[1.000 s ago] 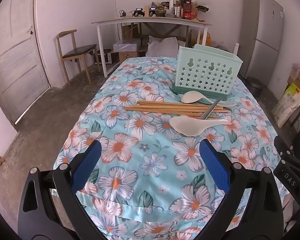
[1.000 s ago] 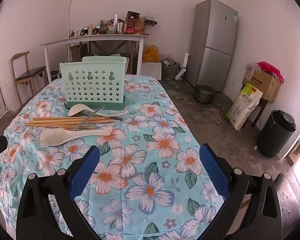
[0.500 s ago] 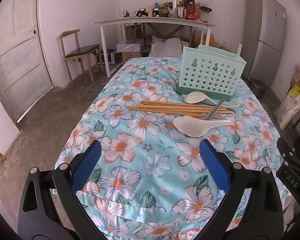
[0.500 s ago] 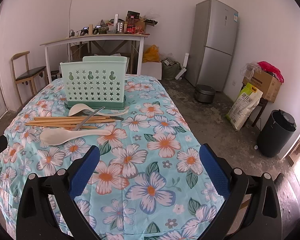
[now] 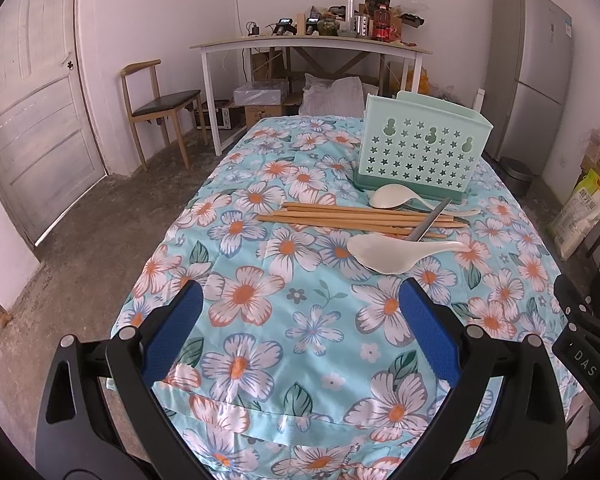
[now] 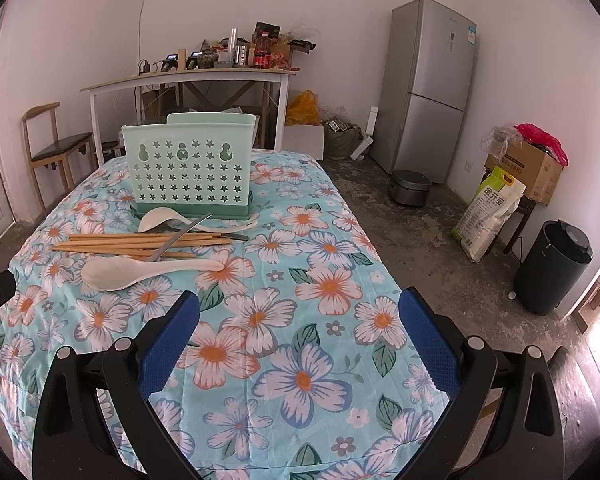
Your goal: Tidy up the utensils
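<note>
Both claws hang released and empty over the near edge of the flowered table (image 5: 300, 320): left gripper (image 5: 300, 316), right gripper (image 6: 300, 320). Further in lie a white spoon (image 5: 384, 254), wooden chopsticks (image 5: 340, 218) and a second spoon (image 5: 392, 196), touching the green basket (image 5: 420, 152) standing toward the far edge.

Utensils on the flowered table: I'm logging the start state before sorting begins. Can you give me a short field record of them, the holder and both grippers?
holder: mint star-punched caddy, upright at the far end
chopsticks: wooden bundle lying flat in front of it
spoons: near spoon; far spoon by the caddy base
metal utensil: grey handle lying across the chopsticks
left gripper: open, empty
right gripper: open, empty
</note>
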Demonstrator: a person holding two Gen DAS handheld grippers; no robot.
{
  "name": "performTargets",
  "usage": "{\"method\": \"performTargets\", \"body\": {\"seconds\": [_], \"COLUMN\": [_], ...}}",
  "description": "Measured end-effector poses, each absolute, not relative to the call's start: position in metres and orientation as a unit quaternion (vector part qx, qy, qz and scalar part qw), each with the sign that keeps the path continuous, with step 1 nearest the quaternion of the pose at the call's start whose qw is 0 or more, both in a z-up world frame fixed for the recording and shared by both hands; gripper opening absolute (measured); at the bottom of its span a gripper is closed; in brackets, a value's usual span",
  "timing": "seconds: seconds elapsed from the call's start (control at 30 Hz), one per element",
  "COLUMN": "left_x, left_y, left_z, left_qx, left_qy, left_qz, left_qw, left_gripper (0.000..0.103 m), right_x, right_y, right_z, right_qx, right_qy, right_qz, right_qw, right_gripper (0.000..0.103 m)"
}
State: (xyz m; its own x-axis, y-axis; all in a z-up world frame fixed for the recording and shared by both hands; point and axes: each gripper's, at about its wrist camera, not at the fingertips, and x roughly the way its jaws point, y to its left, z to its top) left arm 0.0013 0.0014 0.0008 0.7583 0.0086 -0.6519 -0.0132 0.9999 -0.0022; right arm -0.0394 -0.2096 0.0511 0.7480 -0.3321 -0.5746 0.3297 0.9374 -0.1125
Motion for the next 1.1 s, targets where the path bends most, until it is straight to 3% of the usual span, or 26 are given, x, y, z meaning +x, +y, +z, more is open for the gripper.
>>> {"method": "performTargets", "body": {"seconds": [1.1], "left_x": [-0.001], "left_y": [-0.0001], "left_z": [-0.001], "left_qx": [-0.002], "left_qy": [0.348], "left_qz": [0.003], "left_qw": [0.938], "left_gripper": [0.095], "right_x": [-0.0395], "right_y": [-0.2087], "right_z": [0.0502], "right_qx": [-0.002], "right_qy": [0.307], "right_qz": [-0.177], "right_qw": [0.935], "right_gripper": [0.097]}}
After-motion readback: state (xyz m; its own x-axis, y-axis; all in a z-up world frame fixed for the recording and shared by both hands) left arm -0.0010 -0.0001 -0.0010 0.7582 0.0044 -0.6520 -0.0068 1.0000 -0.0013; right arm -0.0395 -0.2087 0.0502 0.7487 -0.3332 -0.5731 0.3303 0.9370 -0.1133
